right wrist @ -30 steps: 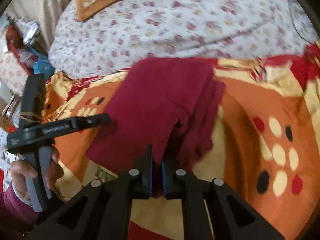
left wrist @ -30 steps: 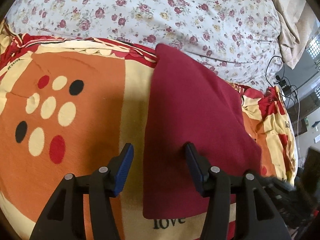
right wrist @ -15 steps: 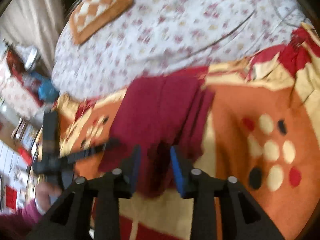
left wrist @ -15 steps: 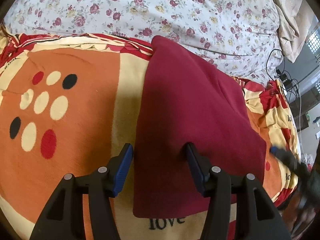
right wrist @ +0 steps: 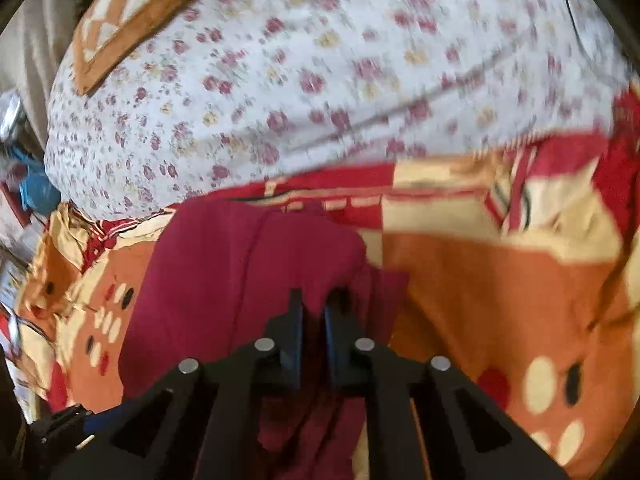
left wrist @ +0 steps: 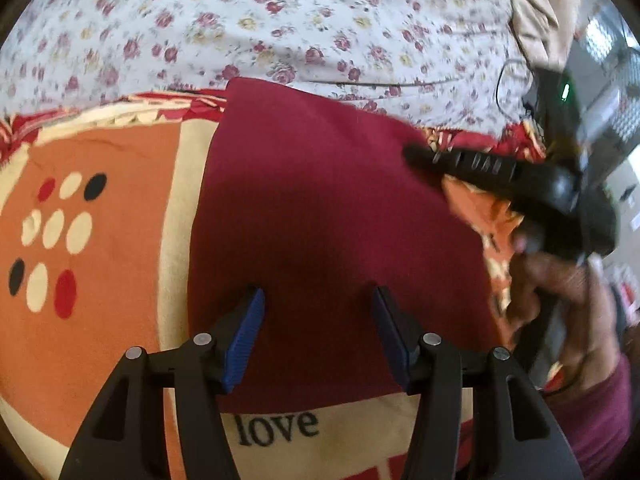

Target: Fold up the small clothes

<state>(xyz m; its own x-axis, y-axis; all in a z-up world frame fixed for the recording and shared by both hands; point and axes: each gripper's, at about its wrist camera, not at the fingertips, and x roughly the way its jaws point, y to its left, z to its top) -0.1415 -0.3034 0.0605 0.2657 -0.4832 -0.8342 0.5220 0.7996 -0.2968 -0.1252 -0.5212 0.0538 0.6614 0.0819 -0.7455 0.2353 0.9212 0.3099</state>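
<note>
The maroon garment lies partly folded on the blanket; the left claw hovers spread; the right claw pinches a raised fold, so more folding likely remains.

Wide gap btwn blue-padded fingers of left gripper, only flat maroon folded cloth underneath. Open orange-and-cream patterned blanket to left of cloth, bare, low, w/ "love" print at near edge. White floral bedsheet beyond, nothing standing on it. Right side crowded: right gripper reaching over cloth's far right corner, person's hand behind it. Orange checked cushion at sheet's far corner, well apart. Bunched cloth fold rising around right gripper's pinched tips.
</note>
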